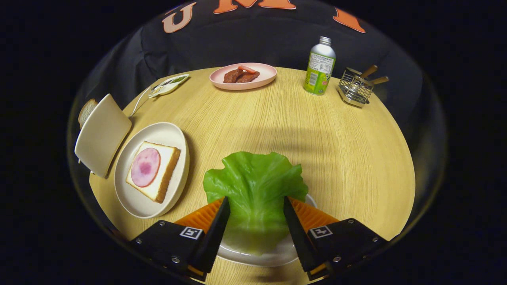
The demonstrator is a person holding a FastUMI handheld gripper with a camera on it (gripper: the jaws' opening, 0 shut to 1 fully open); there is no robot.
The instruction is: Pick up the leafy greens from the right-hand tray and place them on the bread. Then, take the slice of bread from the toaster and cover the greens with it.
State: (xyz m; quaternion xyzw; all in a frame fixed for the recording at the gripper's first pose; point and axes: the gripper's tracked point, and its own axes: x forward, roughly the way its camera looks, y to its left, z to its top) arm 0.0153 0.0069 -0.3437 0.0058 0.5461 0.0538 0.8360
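Round wooden table [277,118] fills the frame's middle. At lower centre the gripper [256,206] stands spread, fingers flanking but apparently not pressing the leafy greens [255,186] on their white tray [277,259]. Bread [158,174] with ham waits on a plate [136,202] lower left, beside the toaster [101,134].

Hand-held gripper [256,206] level, pointing forward; two fingers spread wide apart, tips angled slightly inward.

The gripper [256,206] has two black, wedge-shaped fingers [216,233] that taper to thin edges, with fine ridges along their inner faces. Ribbed orange panels lie on the fingers' outer sides. Each finger grows out of a black block that carries a small square black-and-white marker on top and several round silver screws along its edges.
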